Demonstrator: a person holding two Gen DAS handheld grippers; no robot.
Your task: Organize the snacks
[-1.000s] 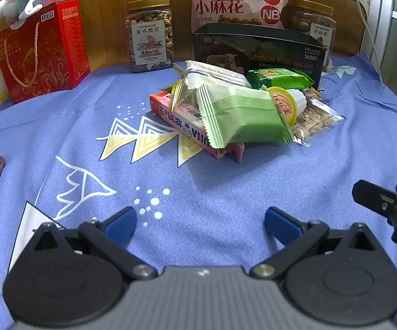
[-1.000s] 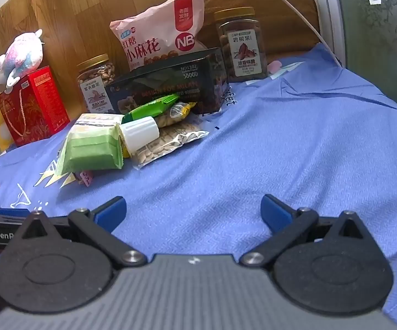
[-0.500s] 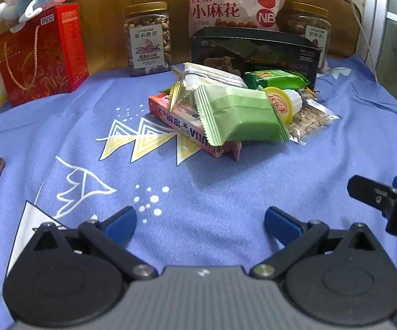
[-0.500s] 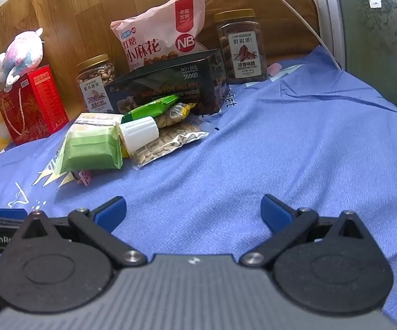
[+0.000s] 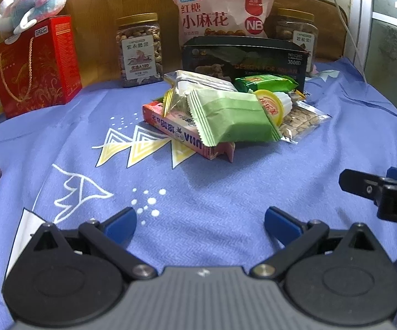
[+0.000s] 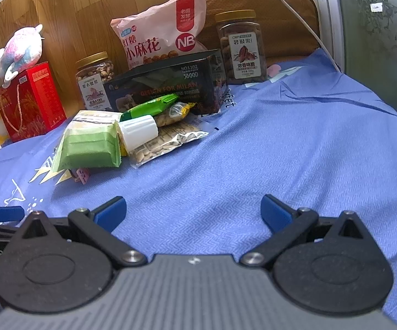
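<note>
Left gripper (image 5: 200, 221) and right gripper (image 6: 193, 213) edged slightly nearer snack pile (image 5: 225, 115); jaws apart, empty. Nothing sorted into black box (image 5: 243, 57) yet.

L tool (image 5: 200, 217) & R tool (image 6: 192, 211) agape

Bare blue cloth (image 6: 294, 148) btwn grippers & snack pile (image 5: 225, 115); dark box (image 5: 243, 60) blocks behind.

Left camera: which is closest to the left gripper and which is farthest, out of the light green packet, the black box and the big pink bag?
From the left gripper:
1. Light green packet, on top of the pile, just right of centre.
2. Black box, right behind the pile.
3. Pink bag, standing behind the box at the wooden back.
</note>
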